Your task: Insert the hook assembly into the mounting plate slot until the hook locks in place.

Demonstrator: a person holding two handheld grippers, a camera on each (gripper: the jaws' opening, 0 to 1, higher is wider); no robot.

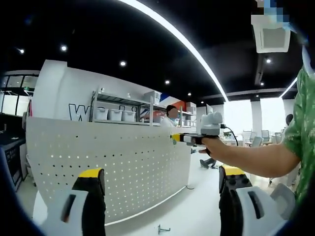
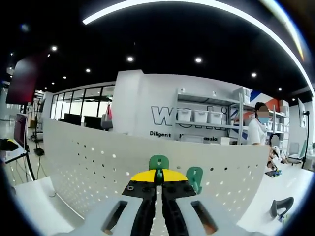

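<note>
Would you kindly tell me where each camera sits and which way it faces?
Left gripper view: rides the left tool, jaws apart, facing the white pegboard; the person's forearm and the right tool enter from the right.
Right gripper view: rides the right tool, jaws shut on a green hook, close to the pegboard.
Shared: pegboard, shelving, bystander.

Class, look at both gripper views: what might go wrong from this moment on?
1. The right gripper pinches the green hook by a thin edge at its fingertips; pressing against the pegboard might twist it loose.
2. The board stands upright on the table, and the left gripper hangs open, not bracing it; a push may shift it.
</note>
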